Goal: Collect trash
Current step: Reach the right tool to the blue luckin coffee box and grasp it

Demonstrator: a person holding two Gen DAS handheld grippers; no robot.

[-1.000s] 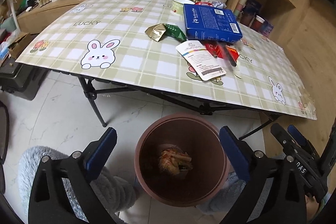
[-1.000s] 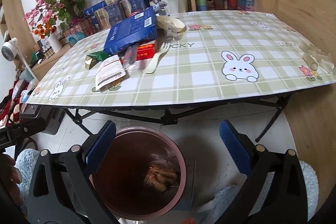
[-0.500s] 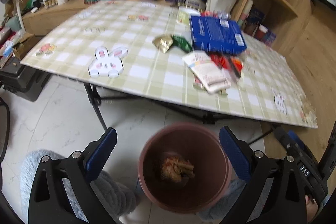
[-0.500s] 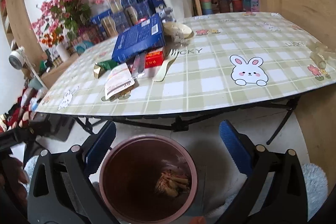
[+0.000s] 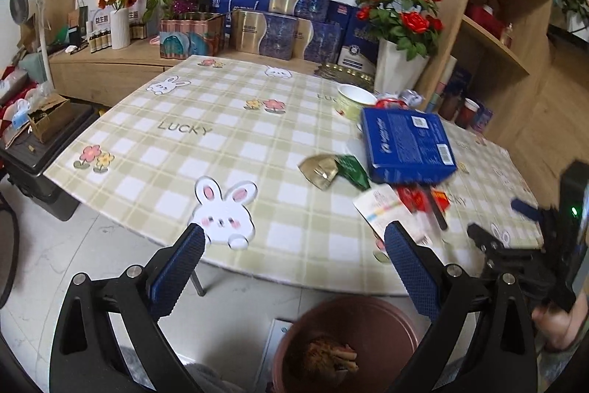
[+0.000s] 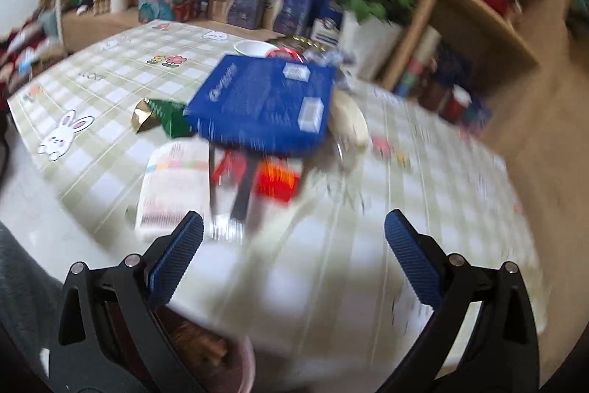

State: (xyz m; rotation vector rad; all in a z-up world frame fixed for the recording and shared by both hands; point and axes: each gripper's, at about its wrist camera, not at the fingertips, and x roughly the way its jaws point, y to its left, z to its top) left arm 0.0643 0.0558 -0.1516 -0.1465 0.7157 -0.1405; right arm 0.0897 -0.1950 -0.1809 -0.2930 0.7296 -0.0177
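Both grippers up from the bin since a second ago, now aimed at the worktop (image 5: 176, 150) instead of down into the bucket. Right gripper (image 6: 294, 256) swung furthest: from over the brown trash bin (image 5: 368, 319) to directly above the litter pile, picture heavily blurred from the motion. Left gripper (image 5: 294, 260) lifted less, hanging off the near edge of the worktop with the bin below and between its fingers. Jaws on both wide apart, nothing held.

Bin on the floor just in front of the worktop, some crumpled brownish rubbish already at the bottom. Remaining trash clustered on the right half of the worktop: blue flat box (image 6: 261, 102) lying over other pieces, white printed packet (image 6: 173, 186) near the edge, red wrapper (image 6: 276, 179) and a dark stick-like item just beside it, gold wrapper (image 5: 320, 168) touching a green wrapper (image 5: 351, 168), a cup or bowl behind the box.

Probably one drop finished and the next pick begun; most of the job left. Nearest candidates for the right gripper: white packet or red wrapper. Flat packet likely awkward to pinch off a smooth cloth; easier from the overhanging edge.
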